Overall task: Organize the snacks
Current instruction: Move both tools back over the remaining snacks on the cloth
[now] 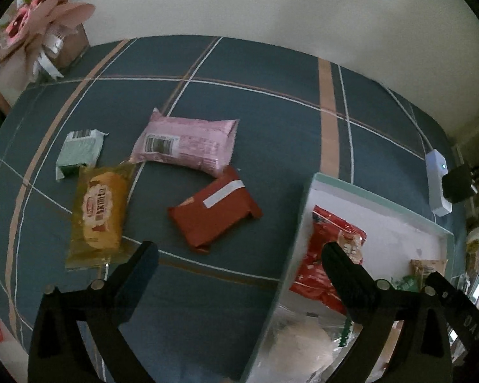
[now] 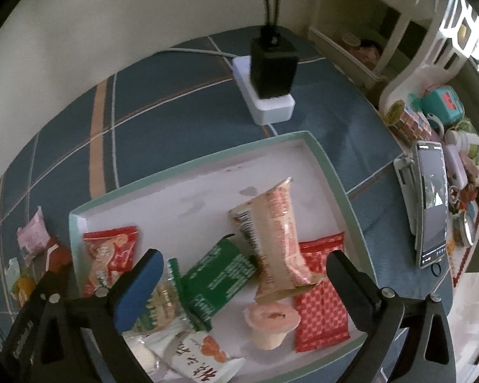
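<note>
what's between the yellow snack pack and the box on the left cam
In the left wrist view, the dark red packet lies on the blue cloth between the yellow snack pack and the box, touching neither; otherwise the stretch is bare cloth.

A shallow box (image 2: 332, 172) is sitting on a checked bedsheet (image 1: 239, 73), and several snack packets are lying inside it, among them a long packet (image 2: 271, 233) leaning over a jelly cup (image 2: 269, 325). Left of the box, four packets (image 1: 191, 145) are lying on the sheet, close together. Behind the box, a power strip (image 2: 271, 105) is resting with an adapter (image 2: 273, 67) plugged on it. A phone (image 2: 431, 201) is standing to the right.
</note>
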### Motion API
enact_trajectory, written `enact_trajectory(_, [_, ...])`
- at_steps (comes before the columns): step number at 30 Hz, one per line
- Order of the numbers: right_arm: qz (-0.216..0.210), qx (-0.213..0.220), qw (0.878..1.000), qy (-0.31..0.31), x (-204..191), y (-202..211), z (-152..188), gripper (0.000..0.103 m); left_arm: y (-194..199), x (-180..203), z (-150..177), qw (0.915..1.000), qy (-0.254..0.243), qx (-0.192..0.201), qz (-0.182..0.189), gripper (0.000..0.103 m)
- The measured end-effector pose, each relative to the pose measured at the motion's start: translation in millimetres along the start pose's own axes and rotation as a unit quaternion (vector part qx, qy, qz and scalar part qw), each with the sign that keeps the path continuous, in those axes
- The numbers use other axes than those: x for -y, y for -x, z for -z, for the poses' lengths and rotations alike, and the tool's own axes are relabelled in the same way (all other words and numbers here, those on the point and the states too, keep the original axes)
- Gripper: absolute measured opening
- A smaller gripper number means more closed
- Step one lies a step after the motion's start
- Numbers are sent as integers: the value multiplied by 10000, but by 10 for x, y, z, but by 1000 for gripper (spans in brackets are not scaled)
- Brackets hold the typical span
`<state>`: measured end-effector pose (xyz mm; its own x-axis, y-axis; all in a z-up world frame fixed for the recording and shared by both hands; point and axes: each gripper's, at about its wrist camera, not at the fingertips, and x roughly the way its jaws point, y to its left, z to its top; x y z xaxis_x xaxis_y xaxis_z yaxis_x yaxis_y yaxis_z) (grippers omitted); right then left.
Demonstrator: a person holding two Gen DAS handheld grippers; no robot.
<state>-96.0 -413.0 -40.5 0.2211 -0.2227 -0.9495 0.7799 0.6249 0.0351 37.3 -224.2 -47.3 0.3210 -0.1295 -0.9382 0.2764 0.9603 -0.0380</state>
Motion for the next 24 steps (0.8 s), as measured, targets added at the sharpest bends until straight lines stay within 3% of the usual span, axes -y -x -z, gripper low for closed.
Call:
enact_trajectory(17, [-62, -120, 9987, 483, -470, 37, 213, 103, 66, -636, -7, 9987, 476, -134, -141, 102])
enact_trajectory(24, [-66, -142, 9981, 600, -610, 62, 317, 103, 89, -983, -4, 9972, 637, -108, -370, 102])
